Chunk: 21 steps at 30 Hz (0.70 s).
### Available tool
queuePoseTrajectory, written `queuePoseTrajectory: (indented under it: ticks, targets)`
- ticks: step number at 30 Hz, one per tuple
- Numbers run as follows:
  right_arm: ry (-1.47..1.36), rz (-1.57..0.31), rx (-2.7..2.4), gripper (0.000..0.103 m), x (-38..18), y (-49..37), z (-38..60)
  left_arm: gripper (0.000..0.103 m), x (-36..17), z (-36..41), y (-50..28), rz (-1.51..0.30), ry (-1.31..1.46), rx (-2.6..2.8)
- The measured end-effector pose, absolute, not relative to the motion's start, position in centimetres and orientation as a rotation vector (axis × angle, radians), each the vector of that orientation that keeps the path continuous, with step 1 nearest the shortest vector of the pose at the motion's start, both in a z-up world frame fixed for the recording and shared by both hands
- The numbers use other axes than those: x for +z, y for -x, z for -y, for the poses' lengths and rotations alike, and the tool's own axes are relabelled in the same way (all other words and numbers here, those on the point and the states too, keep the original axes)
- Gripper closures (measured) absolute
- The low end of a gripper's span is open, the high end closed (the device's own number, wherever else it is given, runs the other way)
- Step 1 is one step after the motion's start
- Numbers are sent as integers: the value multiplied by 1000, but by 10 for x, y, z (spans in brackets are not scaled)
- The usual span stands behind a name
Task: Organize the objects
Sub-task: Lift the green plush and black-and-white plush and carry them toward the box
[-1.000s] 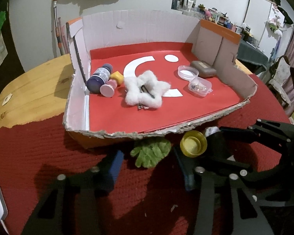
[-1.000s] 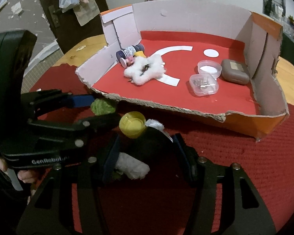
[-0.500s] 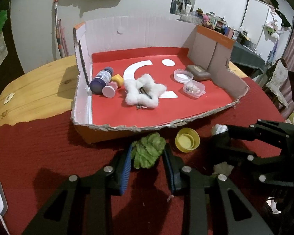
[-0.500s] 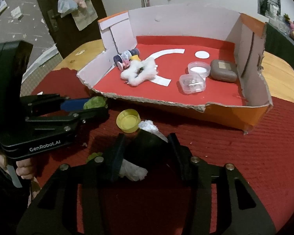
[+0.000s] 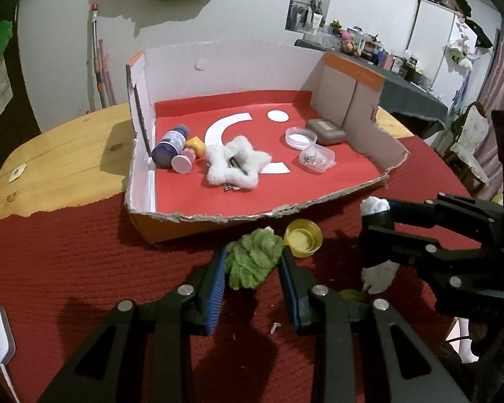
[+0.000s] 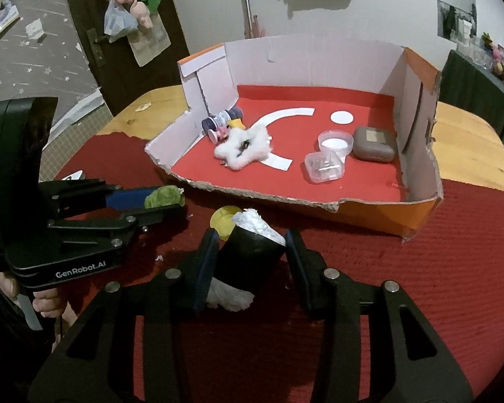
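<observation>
red cloth (image 5: 67, 268): two grippers, one box (image 5: 191, 67).

Left hand-held gripper (image 5: 252, 268) is clamped shut, right hand-held gripper (image 6: 250, 258) is closing, both angled downward.

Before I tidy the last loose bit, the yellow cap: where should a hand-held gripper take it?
Grip the yellow cap across its round rim from above: it lies open side up on the red cloth, and the wall is low.

A wooden table (image 5: 60, 154) carries a red cloth (image 5: 67, 268). On the cloth sit a cardboard box (image 5: 198, 228) at twelve o'clock and a yellow cap (image 5: 302, 236) before it.
</observation>
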State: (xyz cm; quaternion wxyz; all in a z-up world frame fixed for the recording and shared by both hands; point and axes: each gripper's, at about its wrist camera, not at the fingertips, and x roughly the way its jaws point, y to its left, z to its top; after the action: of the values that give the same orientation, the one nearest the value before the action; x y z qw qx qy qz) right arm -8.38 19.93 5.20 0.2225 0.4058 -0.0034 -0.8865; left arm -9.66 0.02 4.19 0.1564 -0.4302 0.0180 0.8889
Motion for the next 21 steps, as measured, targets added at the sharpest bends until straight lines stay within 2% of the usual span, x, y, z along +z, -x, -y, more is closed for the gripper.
queuePoseTrajectory:
  ticks: [21]
  targets:
    - [-1051,11,-2475,64,72,85,-203,70,55,0,94,-48,1189,2555]
